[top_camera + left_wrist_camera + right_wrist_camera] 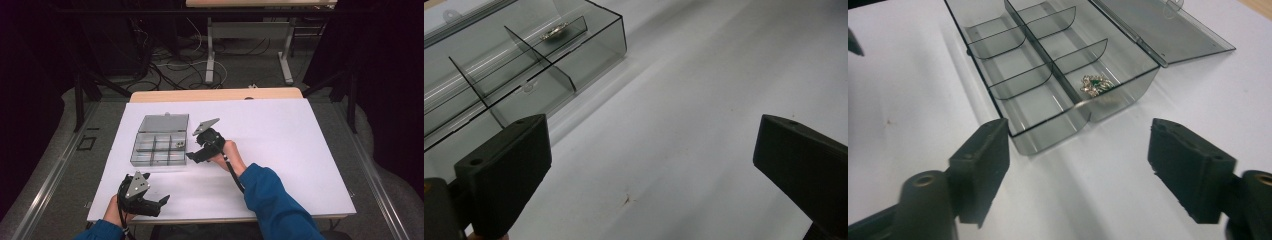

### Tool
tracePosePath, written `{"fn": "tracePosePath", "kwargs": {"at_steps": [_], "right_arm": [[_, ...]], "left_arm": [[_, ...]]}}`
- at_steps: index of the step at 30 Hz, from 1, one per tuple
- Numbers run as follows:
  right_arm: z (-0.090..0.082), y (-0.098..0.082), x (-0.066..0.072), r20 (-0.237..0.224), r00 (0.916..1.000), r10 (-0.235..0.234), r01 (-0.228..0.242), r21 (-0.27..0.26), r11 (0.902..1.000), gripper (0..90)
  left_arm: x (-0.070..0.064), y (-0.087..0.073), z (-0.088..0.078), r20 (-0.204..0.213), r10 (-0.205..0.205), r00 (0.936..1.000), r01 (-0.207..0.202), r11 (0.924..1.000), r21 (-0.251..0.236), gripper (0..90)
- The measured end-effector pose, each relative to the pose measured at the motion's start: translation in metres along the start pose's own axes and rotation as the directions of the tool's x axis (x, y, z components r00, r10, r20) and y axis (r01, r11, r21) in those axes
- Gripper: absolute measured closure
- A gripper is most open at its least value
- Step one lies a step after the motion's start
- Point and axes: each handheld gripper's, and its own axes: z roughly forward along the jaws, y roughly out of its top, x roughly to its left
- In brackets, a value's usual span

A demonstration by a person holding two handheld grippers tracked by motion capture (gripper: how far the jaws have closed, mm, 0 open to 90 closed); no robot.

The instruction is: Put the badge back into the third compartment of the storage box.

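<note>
A smoky clear compartment box (152,156) lies on the white table with its lid (164,122) folded back. A small silvery jewel with a green stone (1096,84) rests in one end compartment; the left gripper view shows this jewel (555,33) in the box's far corner. My right gripper (194,148) hovers just right of the box, pointing at it, jaws open and empty (1078,150). My left gripper (161,204) rests near the table's front left corner, open with nothing between its jaws (649,150), the box (564,65) ahead to its left.
The white tabletop (290,145) stretches wide to the right of the box. Its front edge (215,219) runs close under both forearms. Behind the table stand another table's legs (210,50) and loose cables (175,65) on the floor.
</note>
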Motion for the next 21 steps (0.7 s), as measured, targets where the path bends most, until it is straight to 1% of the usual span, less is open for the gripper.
{"fn": "tracePosePath", "kwargs": {"at_steps": [2,3,4,6,7,9,10,11,12,13,15,16,17,18,19,21], "right_arm": [[-0.005,-0.005,-0.001,0.003,0.9999,0.014,-0.014,-0.012,0.9998,17.9],[-0.008,-0.007,-0.003,-0.003,1.0000,0.008,-0.008,-0.012,0.9999,16.2],[-0.011,-0.010,-0.003,0.007,0.9999,0.015,-0.015,-0.017,0.9997,15.3],[-0.016,-0.016,-0.006,-0.003,0.9999,0.012,-0.012,-0.026,0.9996,13.5],[-0.019,-0.019,-0.007,-0.002,0.9997,0.023,-0.023,-0.021,0.9995,12.2],[-0.023,-0.025,-0.008,0.007,0.9995,0.032,-0.032,-0.034,0.9989,9.7],[-0.026,-0.028,-0.009,-0.002,0.9995,0.032,-0.032,-0.026,0.9992,8.7],[-0.030,-0.032,-0.010,0.002,0.9996,0.028,-0.028,-0.017,0.9995,7.9],[-0.031,-0.036,-0.010,0.009,0.9994,0.033,-0.033,-0.038,0.9987,7.4],[-0.034,-0.039,-0.011,0.011,0.9990,0.042,-0.042,-0.033,0.9986,6.4],[-0.042,-0.045,-0.013,0.016,0.9992,0.035,-0.035,-0.016,0.9993,5.2],[-0.046,-0.049,-0.013,0.022,0.9988,0.043,-0.042,-0.027,0.9987,5.0],[-0.051,-0.053,-0.014,0.020,0.9987,0.047,-0.047,-0.020,0.9987,4.3],[-0.056,-0.056,-0.015,0.024,0.9983,0.053,-0.053,-0.027,0.9982,3.8],[-0.060,-0.060,-0.015,0.030,0.9980,0.055,-0.054,-0.036,0.9979,3.4],[-0.070,-0.066,-0.016,0.040,0.9975,0.058,-0.056,-0.036,0.9977,2.5]], "left_arm": [[0.000,0.000,0.000,-0.002,0.002,1.0000,-0.002,1.0000,0.000,2.1],[0.000,0.000,0.000,-0.003,0.001,1.0000,-0.001,1.0000,0.000,2.1],[0.001,0.000,0.000,-0.003,0.002,1.0000,-0.002,1.0000,0.000,2.1],[0.000,0.000,0.001,-0.004,-0.003,1.0000,0.003,1.0000,-0.005,2.1],[0.000,0.000,0.000,-0.001,-0.001,1.0000,0.001,1.0000,0.002,2.1],[0.000,0.000,0.001,-0.001,0.000,1.0000,0.000,1.0000,0.003,2.1],[0.000,0.000,0.001,-0.005,0.000,1.0000,0.000,1.0000,-0.003,2.1],[0.000,0.001,0.001,-0.002,0.001,1.0000,-0.001,1.0000,0.005,2.1],[0.000,0.001,0.001,-0.004,0.000,1.0000,0.000,1.0000,0.007,2.1],[0.000,0.001,0.001,-0.001,0.001,1.0000,-0.001,1.0000,0.004,2.1],[0.000,0.002,0.002,-0.003,-0.003,1.0000,0.003,1.0000,0.005,2.1],[0.000,0.002,0.002,-0.005,0.000,1.0000,0.000,1.0000,0.003,2.1],[0.000,0.003,0.002,-0.006,0.001,1.0000,-0.001,1.0000,0.004,2.1],[0.000,0.003,0.002,-0.007,0.007,1.0000,-0.007,1.0000,0.004,2.1],[-0.001,0.003,0.003,-0.007,0.002,1.0000,-0.002,0.9999,0.010,2.1],[0.000,0.002,0.002,-0.008,0.002,1.0000,-0.002,0.9999,0.012,2.1]]}}
